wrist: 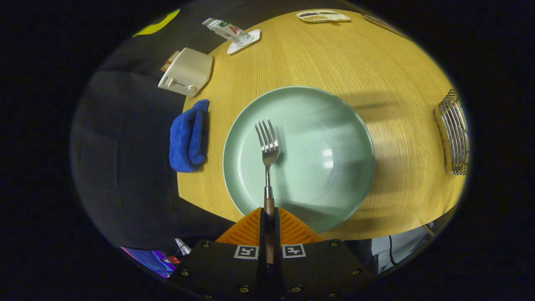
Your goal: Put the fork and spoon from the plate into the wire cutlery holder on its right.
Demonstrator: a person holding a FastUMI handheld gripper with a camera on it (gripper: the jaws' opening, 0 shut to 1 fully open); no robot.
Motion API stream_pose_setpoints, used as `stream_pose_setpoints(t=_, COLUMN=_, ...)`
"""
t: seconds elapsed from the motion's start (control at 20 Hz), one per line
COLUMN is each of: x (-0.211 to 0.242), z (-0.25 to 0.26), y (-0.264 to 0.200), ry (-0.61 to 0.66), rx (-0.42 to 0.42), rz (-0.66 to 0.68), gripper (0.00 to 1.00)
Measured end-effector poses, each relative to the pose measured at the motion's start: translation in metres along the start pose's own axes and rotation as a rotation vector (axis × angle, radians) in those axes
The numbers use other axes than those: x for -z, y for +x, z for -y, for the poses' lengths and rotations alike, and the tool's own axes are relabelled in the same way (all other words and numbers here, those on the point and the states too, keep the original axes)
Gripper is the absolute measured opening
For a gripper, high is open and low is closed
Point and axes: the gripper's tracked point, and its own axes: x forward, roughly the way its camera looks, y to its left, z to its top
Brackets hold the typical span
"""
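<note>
Gripping fork [267, 150] handle, jaws closed, handle end hidden.

- fork [267, 146]: wooden handle mostly hidden between the closed jaws of the gripper [268, 228]; tines and neck in plain sight.
- wire cutlery holder [454, 133]: cut off at the far right, near side alone visible; contents cannot be told.
- green plate [334, 125]: near rim covered by the fingers [246, 230].
- flat tray [322, 16] at far tabletop [317, 54] edge: too small to tell what it holds.
- toaster [186, 72]: slot contents partly hidden.
- device with lit screen [150, 259] beside the gripper: cut off, blurred.
</note>
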Motion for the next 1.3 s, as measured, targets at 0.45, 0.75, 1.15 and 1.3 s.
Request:
stream_pose_setpoints(t=0.45, x=-0.019, z=0.015, y=-0.045, ry=0.033, rx=0.011, rz=0.149, gripper=0.06)
stream_pose_setpoints(t=0.75, x=-0.021, z=0.025, y=-0.069, ry=0.112, rx=-0.010, rz=0.213, gripper=0.06)
stream_pose_setpoints(t=1.15, x=-0.032, z=0.044, y=-0.114, ry=0.260, rx=-0.053, rz=0.335, gripper=0.06)
stream_pose_setpoints(t=1.3, x=-0.034, z=0.060, y=-0.125, ry=0.328, rx=-0.052, rz=0.371, gripper=0.06)
